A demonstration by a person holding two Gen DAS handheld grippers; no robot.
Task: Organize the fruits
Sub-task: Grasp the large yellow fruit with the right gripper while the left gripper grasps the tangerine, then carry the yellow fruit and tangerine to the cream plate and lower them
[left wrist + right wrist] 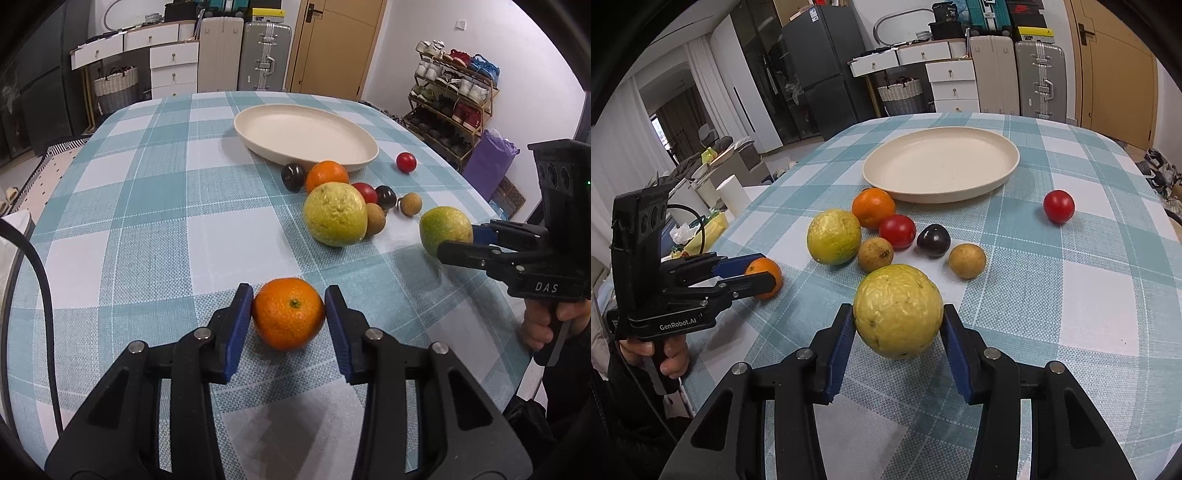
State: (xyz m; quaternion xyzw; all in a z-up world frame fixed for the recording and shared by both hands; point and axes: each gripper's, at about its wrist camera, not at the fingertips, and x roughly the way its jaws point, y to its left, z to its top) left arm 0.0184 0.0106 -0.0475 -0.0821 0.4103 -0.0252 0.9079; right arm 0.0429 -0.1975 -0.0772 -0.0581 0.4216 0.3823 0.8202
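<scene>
A: Nearest, low centre: the left gripper clamps an orange

B: The right gripper grips a yellow-green fruit likewise; the empty plate lies upper centre, loose fruit below it

Left tongs clamped on an orange — cream plate beyond, checked tablecloth
</scene>
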